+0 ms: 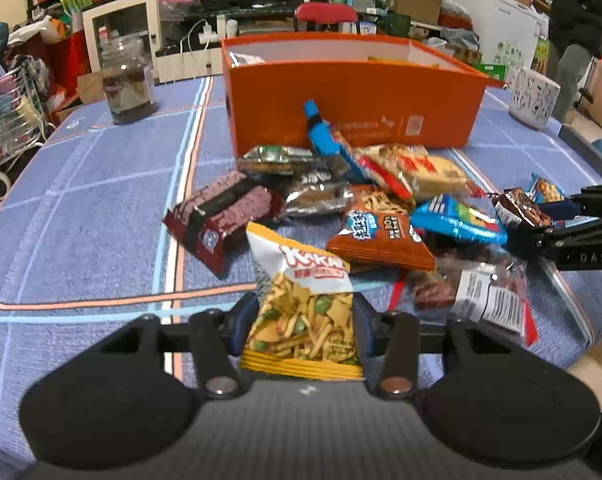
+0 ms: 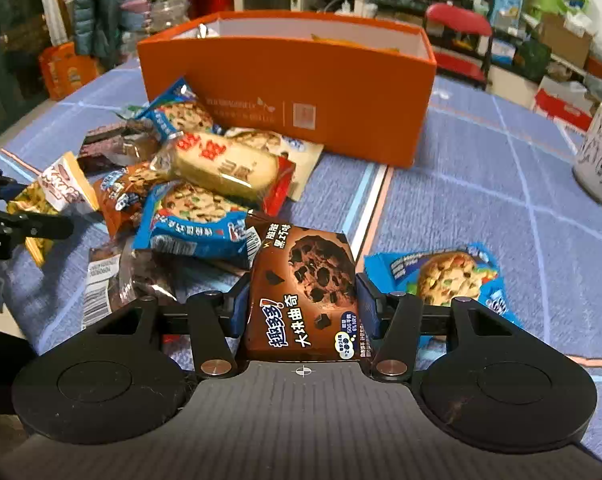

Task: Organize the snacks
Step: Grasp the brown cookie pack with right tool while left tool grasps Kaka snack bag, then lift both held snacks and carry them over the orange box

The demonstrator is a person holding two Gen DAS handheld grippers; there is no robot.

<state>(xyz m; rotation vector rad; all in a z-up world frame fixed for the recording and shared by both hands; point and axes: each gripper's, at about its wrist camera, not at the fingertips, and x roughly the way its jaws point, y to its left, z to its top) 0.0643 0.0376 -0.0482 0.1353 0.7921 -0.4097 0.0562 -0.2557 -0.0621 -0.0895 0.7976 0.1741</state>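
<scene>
Each claw grips a packet – yellow, brown

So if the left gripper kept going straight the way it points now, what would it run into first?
Probably the orange-brown cookie packet, just beyond the yellow snack-mix bag that the left gripper holds; the orange box stands farther back. Depth is hard to judge.

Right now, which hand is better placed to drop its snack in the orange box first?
Probably right. The right gripper already clamps the chocolate cookie pack, with bare tablecloth leading to the orange box. The left gripper grips the yellow snack bag, but the snack pile lies between.
</scene>
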